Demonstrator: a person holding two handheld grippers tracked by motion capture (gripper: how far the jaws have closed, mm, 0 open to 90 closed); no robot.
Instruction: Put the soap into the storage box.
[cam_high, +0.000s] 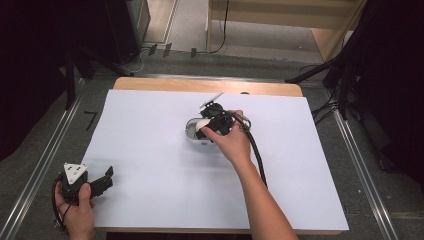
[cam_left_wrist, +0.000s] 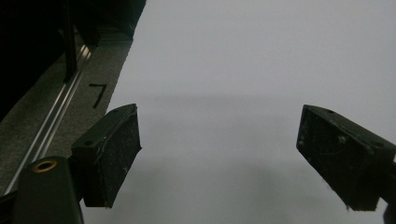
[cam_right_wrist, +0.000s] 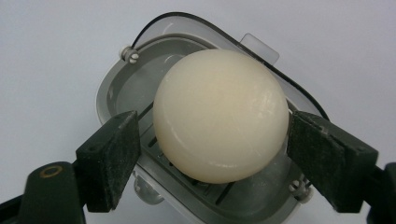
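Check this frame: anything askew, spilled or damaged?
Nothing stands out. The cream soap sits whole between the right gripper pads over the grey soap dish, whose clear lid is hinged open. No spill on the white table cover. The left gripper is open over bare cover.

Soap (cam_right_wrist: 220, 116) hides dish (cam_right_wrist: 116, 88) floor; jaw contact unclear, possibly touching.

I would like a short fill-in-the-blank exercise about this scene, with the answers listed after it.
1. The right gripper has its jaws on either side of a cream-coloured ____.
2. The soap sits over a grey ____ with a clear lid.
3. The left gripper is open and holds ____.
4. The table is covered by a ____ sheet.

Missing words: soap; dish; nothing; white
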